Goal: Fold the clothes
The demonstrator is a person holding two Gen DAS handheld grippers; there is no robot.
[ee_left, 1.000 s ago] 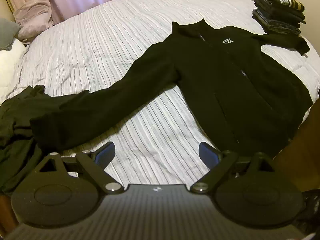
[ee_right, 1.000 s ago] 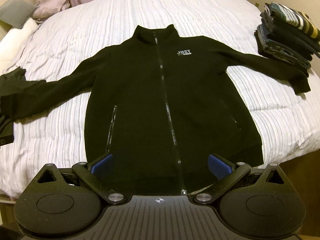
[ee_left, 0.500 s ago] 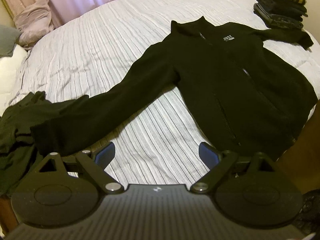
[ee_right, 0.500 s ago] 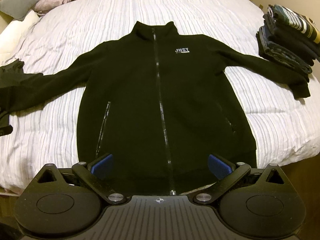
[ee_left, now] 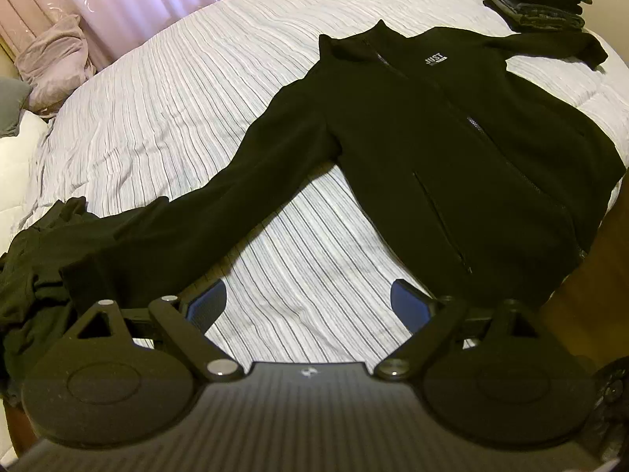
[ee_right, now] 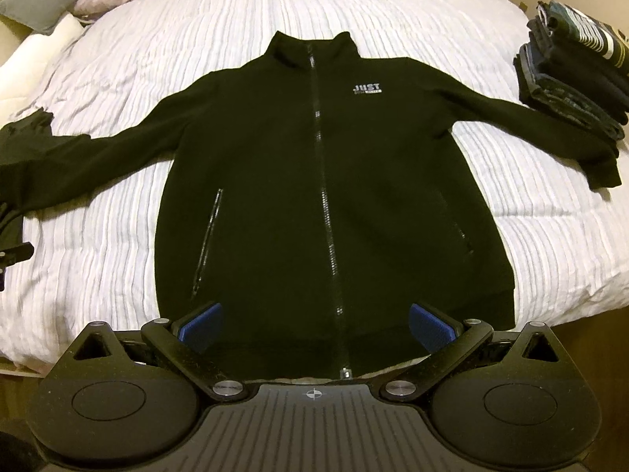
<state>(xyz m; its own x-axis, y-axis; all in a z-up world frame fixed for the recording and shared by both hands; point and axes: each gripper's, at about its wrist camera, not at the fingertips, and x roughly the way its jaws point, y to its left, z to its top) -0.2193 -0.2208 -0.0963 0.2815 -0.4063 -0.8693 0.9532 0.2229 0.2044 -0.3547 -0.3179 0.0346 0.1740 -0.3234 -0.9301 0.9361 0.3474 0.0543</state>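
A black zip jacket [ee_right: 314, 181] lies flat and face up on the striped white bed [ee_right: 393, 4], both sleeves spread out. It also shows in the left wrist view [ee_left: 452, 149]. My right gripper [ee_right: 314, 324] is open and empty, hovering over the jacket's bottom hem near the zip end. My left gripper [ee_left: 310, 303] is open and empty above bare bedding, just in front of the jacket's left sleeve [ee_left: 196, 228] and left of its body.
A stack of folded clothes [ee_right: 574, 67] sits at the bed's right edge by the right cuff. A crumpled dark garment [ee_left: 27, 275] lies by the left cuff. Pillows [ee_right: 35, 51] and a pinkish bundle [ee_left: 51, 63] lie at the far left, curtains behind.
Both grippers have moved slightly forward and up over the bed, so the jacket sits lower and nearer in each view. Both stay open. The jacket has not moved.
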